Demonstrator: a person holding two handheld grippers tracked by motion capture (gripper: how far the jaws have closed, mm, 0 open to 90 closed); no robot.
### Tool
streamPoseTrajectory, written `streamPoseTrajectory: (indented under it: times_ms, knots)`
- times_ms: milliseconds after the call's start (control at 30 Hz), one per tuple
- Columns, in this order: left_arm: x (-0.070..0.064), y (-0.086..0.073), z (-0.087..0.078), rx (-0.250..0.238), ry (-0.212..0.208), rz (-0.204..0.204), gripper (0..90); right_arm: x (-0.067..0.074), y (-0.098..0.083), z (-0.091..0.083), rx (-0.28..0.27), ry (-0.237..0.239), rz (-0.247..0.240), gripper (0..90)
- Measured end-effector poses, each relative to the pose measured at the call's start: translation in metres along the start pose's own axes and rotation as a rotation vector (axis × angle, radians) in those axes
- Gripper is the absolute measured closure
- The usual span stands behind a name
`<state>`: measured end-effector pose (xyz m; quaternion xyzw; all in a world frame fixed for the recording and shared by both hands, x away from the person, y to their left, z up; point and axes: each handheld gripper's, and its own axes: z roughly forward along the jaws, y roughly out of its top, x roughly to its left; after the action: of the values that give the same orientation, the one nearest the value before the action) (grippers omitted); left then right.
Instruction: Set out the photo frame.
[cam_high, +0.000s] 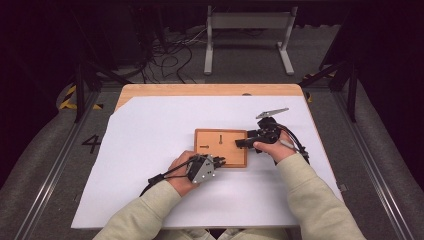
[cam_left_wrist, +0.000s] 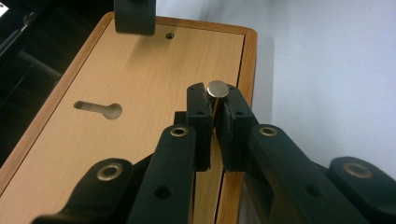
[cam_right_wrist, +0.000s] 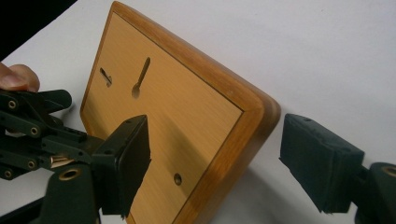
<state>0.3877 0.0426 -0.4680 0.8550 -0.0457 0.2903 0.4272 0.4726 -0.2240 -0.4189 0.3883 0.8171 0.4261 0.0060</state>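
Small brass-coloured metal pin (cam_left_wrist: 217, 91) stands clenched between the left gripper's (cam_high: 218, 161) jaws, at the near edge of the flat wooden board with keyhole slots (cam_high: 227, 147), mid-table on white paper (cam_high: 150, 150). Right gripper (cam_right_wrist: 215, 163), jaws released, straddles the board's right corner without pressing it.

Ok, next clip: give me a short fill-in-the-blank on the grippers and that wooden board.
1. The left gripper is shut on a small ____ pin.
2. The right gripper has its jaws ____, one on each side of the wooden board's corner.
3. The wooden board lies on a ____ sheet that covers the table.
4. The board's face has two keyhole-shaped ____.

Missing words: metal; open; white; slots
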Motion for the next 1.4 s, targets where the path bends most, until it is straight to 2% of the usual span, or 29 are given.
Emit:
streamPoseTrajectory:
  times_ms: [233,333,400,600,633,667,700,733,767,833,867,933,967,1033,1133,1167,1300,1400]
  knots:
    - [0.000,-0.001,0.000,-0.002,-0.003,-0.001,84.0,-0.006,-0.002,0.017,0.009,0.078,0.050,26.3]
    - [0.001,-0.001,0.000,-0.004,-0.005,-0.004,84.0,-0.007,-0.003,0.022,0.020,0.109,0.064,30.0]
    - [0.001,-0.001,0.000,-0.005,-0.009,-0.021,83.9,-0.005,-0.003,0.024,0.028,0.112,0.059,32.4]
    - [0.001,0.000,0.000,0.000,-0.017,-0.023,83.2,-0.006,-0.002,0.022,0.033,0.118,0.050,35.1]
    - [0.002,0.001,-0.001,0.003,-0.027,-0.036,82.6,-0.005,-0.002,0.021,0.033,0.119,0.045,35.6]
    - [0.003,0.001,-0.003,0.015,-0.051,-0.079,77.3,-0.004,-0.001,0.019,0.034,0.122,0.032,37.0]
    - [0.003,0.002,-0.006,0.037,-0.058,-0.097,73.3,-0.003,-0.001,0.017,0.035,0.119,0.021,37.6]
    - [0.003,0.002,-0.006,0.037,-0.058,-0.097,69.1,-0.003,-0.001,0.017,0.035,0.119,0.021,37.6]
    - [0.005,0.003,-0.015,0.039,-0.067,-0.125,63.3,0.000,0.000,0.014,0.036,0.114,-0.011,39.1]
    - [0.007,0.002,-0.027,0.013,-0.086,-0.185,56.9,0.003,0.000,0.011,0.042,0.109,-0.035,40.0]
    - [0.007,0.002,-0.027,0.013,-0.086,-0.185,54.0,0.003,0.000,0.011,0.042,0.109,-0.035,40.0]
    - [0.007,-0.002,-0.042,0.004,-0.102,-0.225,50.1,0.008,0.001,0.008,0.045,0.095,-0.066,40.8]
    - [0.007,-0.002,-0.042,0.004,-0.102,-0.225,49.5,0.008,0.001,0.008,0.045,0.095,-0.066,40.8]
    - [0.007,-0.007,-0.054,-0.004,-0.111,-0.257,49.0,0.011,0.001,0.005,0.049,0.084,-0.085,41.6]
    - [0.005,-0.015,-0.066,-0.016,-0.125,-0.309,48.0,0.018,0.001,0.001,0.062,0.057,-0.136,42.5]
    - [0.006,-0.019,-0.070,-0.016,-0.124,-0.312,48.1,0.023,0.001,-0.001,0.067,0.043,-0.163,43.2]
    - [0.009,-0.034,-0.084,-0.010,-0.110,-0.373,48.3,0.033,0.000,-0.007,0.074,0.013,-0.231,45.1]
    - [0.012,-0.041,-0.095,-0.002,-0.077,-0.404,47.9,0.040,-0.004,-0.011,0.070,-0.008,-0.289,46.3]
